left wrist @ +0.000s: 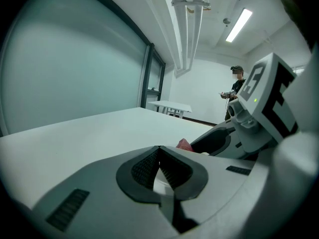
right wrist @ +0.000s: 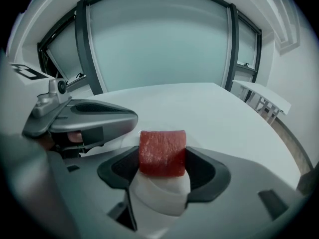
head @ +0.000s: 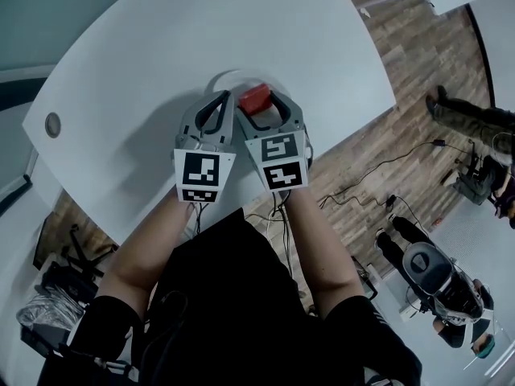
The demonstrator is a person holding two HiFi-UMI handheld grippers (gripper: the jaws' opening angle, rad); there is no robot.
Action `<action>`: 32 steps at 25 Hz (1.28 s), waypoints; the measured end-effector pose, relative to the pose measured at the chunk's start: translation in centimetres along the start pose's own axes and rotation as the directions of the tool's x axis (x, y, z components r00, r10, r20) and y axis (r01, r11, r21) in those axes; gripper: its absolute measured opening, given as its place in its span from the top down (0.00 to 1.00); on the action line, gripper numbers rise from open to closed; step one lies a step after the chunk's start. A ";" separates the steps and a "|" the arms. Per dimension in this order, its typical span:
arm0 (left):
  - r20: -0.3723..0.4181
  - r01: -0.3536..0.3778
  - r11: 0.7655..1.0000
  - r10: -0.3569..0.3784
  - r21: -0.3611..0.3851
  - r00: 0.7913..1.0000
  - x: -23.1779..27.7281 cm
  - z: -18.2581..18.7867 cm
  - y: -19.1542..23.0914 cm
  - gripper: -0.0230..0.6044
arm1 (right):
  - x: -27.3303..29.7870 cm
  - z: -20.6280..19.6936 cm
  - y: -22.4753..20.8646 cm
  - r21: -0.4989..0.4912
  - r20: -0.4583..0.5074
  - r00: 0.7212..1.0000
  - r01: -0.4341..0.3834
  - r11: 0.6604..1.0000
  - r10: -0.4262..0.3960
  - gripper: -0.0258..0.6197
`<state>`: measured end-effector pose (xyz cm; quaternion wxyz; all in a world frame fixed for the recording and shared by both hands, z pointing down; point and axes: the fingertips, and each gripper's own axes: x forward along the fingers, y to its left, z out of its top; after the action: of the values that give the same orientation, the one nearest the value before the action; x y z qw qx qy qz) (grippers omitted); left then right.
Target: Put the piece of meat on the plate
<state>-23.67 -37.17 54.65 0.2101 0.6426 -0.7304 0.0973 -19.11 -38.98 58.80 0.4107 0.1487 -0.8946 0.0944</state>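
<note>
A red block of meat [head: 253, 99] is pinched between the jaws of my right gripper [head: 256, 101], just above a white plate [head: 228, 74] whose rim shows faintly on the white table [head: 161, 47]. In the right gripper view the meat [right wrist: 162, 153] fills the gap between the dark pads, with white plate surface [right wrist: 160, 195] below it. My left gripper [head: 220, 97] sits close beside on the left, its jaws shut with nothing between them. In the left gripper view, the tips of my left gripper [left wrist: 159, 151] meet and the meat [left wrist: 184, 144] peeks out beyond.
The table's curved near edge [head: 241, 207] lies just below the grippers, with a round cable hole [head: 53, 125] at far left. Wooden floor with cables [head: 378, 167] and people [head: 438, 276] lie to the right. A person [left wrist: 234, 91] and another table [left wrist: 172, 106] stand far off.
</note>
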 end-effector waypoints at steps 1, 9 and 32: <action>-0.001 0.003 1.000 -0.003 -0.002 1.000 0.2 0.0 0.1 0.96 | 0.2 0.2 -0.2 -0.002 -0.013 1.000 0.006 1.000 -0.006 0.52; -0.005 0.010 1.000 -0.010 -0.012 1.000 0.3 -0.3 0.6 0.96 | 0.8 0.6 -0.4 0.016 -0.004 1.000 0.016 1.000 -0.016 0.52; 0.275 0.037 0.993 -0.066 0.112 0.959 -13.0 11.9 -9.2 0.96 | -21.2 6.4 2.0 0.034 0.546 0.833 0.080 0.996 -0.086 0.90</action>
<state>-15.72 -31.86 37.24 0.0735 0.6788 -0.7296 0.0388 -11.23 -35.02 38.40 0.1410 0.2100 -0.9669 0.0345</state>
